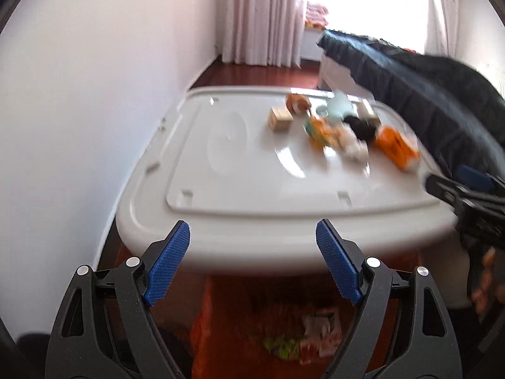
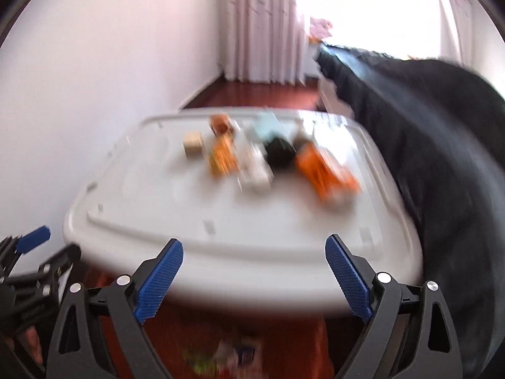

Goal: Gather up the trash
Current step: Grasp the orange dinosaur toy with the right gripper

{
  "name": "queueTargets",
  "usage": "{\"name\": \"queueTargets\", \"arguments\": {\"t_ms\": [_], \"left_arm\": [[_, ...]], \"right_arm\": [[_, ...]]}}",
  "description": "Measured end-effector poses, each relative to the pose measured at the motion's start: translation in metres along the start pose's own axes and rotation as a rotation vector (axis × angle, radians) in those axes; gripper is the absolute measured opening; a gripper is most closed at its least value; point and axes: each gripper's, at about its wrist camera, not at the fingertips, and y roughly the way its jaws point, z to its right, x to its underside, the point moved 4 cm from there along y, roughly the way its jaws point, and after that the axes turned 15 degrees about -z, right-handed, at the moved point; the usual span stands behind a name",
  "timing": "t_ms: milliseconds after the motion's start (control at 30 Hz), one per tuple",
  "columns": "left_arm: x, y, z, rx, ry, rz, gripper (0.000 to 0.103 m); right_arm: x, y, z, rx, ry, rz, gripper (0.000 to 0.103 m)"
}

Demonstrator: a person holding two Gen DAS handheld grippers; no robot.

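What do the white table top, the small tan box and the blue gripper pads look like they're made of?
White table top: probably moulded plastic, glossy; it has rounded edges, pressed-in ridges and window glare.
Small tan box: likely cardboard or wood, matte; too blurred to say which.
Blue pads of the left gripper: apparently rubber or textured plastic, with a fine ribbed grid.

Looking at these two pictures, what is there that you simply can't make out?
- Small items on the white lid: motion blur in both wrist views; only a tan block and orange wrappers are recognisable.
- Trash on the floor: blurred, partly behind the left gripper fingers.
- Right gripper: open, nothing between its fingers.
- Window area: washed out by glare.
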Motion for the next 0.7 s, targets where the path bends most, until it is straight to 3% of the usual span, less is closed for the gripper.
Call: {"name": "queueTargets", "arguments": {"t_ms": [133, 300, 433, 700], "left_arm": [[-0.021, 0.003, -0.009, 0.023, -0.038, 0.016, 0.080], [-0.029, 0.014, -0.008, 0.033, -0.037, 0.011, 0.080], [-0.027, 0.024, -0.007, 0.041, -0.025, -0.003, 0.080], [-0.024, 0.036, -0.013, 0.081, -0.046, -0.040, 0.080]], "right_arm": [[-0.055, 0.037, -0.025, -0.009, -0.067, 0.022, 0.090], [-0.104, 0.102, -0.047, 0.033, -0.134, -0.043, 0.090], [-0.123, 0.144, -0.052, 0.050, -0.139, -0.117, 0.090], [-0.137, 0.194, -0.060, 0.079, -0.195, -0.228, 0.078]]}}
